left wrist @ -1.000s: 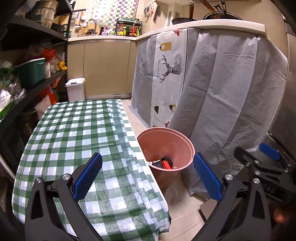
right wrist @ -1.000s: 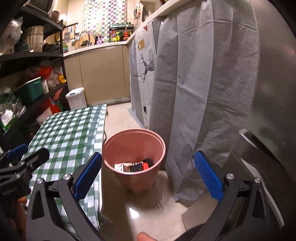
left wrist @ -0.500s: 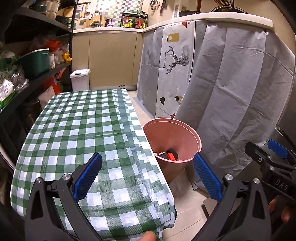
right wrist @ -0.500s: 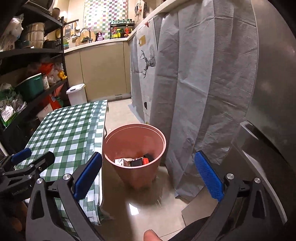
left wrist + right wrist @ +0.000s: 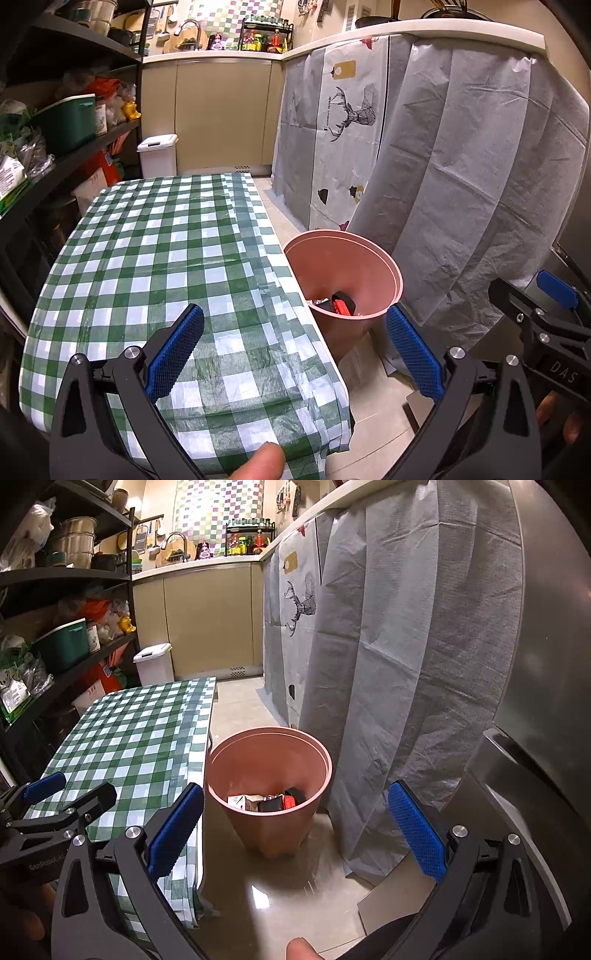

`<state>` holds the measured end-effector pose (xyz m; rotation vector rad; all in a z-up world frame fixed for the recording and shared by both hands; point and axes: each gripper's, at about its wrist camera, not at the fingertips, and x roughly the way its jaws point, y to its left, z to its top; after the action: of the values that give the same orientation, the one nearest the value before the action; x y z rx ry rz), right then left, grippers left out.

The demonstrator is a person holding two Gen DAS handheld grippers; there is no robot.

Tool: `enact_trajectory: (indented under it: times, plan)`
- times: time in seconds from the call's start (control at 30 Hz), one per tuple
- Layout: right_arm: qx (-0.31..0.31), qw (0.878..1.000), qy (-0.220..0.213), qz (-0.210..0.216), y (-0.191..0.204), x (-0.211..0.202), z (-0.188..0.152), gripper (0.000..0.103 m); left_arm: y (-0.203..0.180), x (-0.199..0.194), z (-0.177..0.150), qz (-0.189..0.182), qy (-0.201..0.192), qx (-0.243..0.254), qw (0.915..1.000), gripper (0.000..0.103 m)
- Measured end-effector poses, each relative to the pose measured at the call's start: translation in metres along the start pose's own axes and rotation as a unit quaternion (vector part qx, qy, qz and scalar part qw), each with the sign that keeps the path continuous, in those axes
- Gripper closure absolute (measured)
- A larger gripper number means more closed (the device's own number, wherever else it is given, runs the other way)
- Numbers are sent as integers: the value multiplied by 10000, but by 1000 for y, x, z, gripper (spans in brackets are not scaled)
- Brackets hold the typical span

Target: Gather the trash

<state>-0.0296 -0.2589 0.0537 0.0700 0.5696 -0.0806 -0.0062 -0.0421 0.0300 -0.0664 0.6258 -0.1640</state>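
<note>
A pink bin stands on the floor beside the table's right edge. Trash lies at its bottom: a white carton, a black packet and a red item. My left gripper hangs open over the near end of the green checked tablecloth, nothing between its blue pads. My right gripper is open above the floor in front of the bin, also holding nothing. Each gripper shows at the edge of the other's view: the right gripper and the left gripper.
Grey cloth drapes the counter to the right of the bin. Dark shelving with a green box runs along the left. A white lidded bin stands at the far cabinets. A steel appliance is at the right.
Both grippers have drawn back and risen a little, so the bin and table look farther off. Both stay open; the trash in the bin has not moved.
</note>
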Motion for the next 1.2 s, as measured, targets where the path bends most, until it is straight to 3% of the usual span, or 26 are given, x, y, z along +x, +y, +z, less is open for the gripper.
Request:
enact_trajectory:
  times: [1.2]
  plan:
    - [-24, 10000, 0, -51, -3, 4, 1, 5, 1, 3, -2, 24, -34, 68, 10000, 7]
